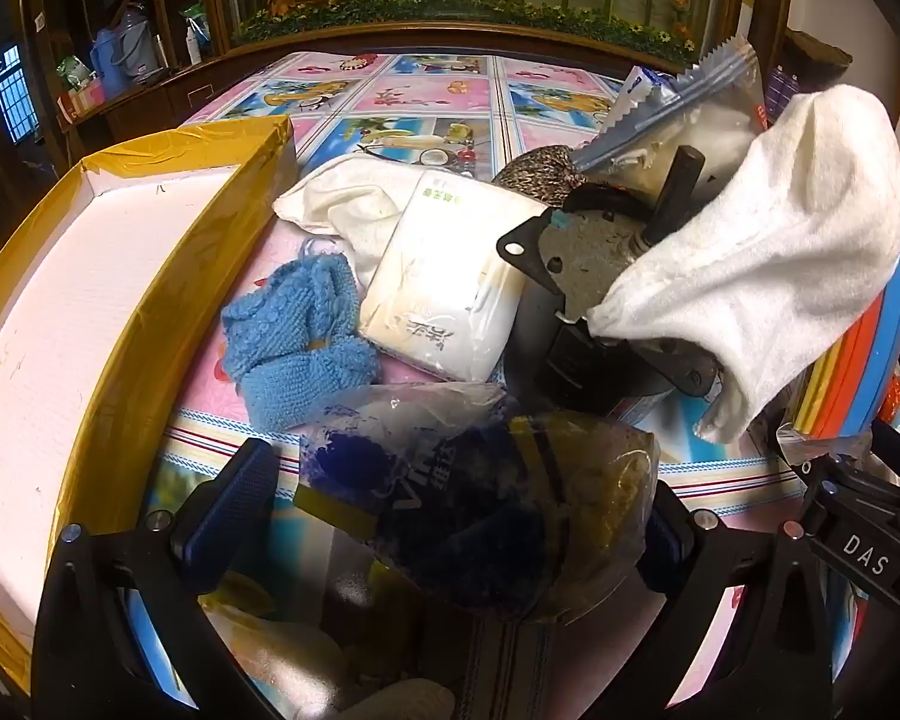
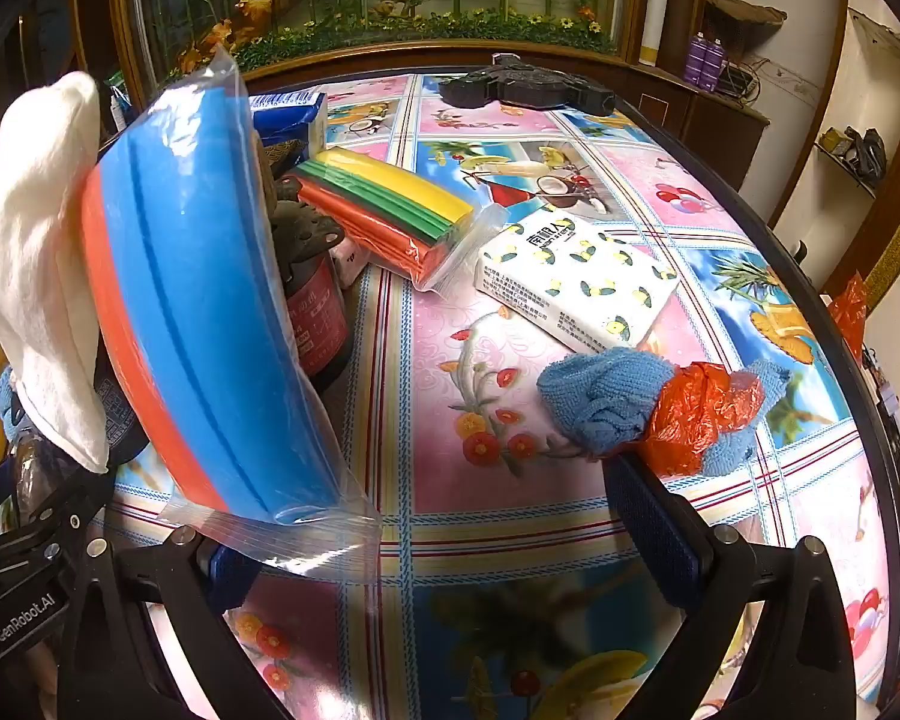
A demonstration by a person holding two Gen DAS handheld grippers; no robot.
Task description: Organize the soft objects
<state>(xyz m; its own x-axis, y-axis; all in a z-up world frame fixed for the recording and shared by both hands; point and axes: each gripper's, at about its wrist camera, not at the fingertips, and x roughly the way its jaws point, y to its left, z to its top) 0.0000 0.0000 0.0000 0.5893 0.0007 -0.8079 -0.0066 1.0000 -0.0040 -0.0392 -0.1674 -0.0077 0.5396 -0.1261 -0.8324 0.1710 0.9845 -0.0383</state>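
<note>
The left tongs [image 1: 450, 516] grip a clear bag of dark blue and yellow soft stuff [image 1: 480, 480] at 6 o'clock, the foam box [image 1: 90, 300] lying at 9. The right tongs [image 2: 450, 546] stand wide — a bagged blue-and-orange sponge stack [image 2: 210, 312] rests against the left finger, a blue knitted cloth [image 2: 600, 396] on the desk [image 2: 480, 312] at 3 o'clock.

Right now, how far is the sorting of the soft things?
Barely started. Done: nothing visible in the yellow-taped box, only its white floor. In hand: the left gripper has its jaws closed on a plastic bag with blue and yellow contents; the right gripper is open. Left: blue cloth, tissue pack, white cloth, sponge bag, lemon-print tissue pack.
</note>
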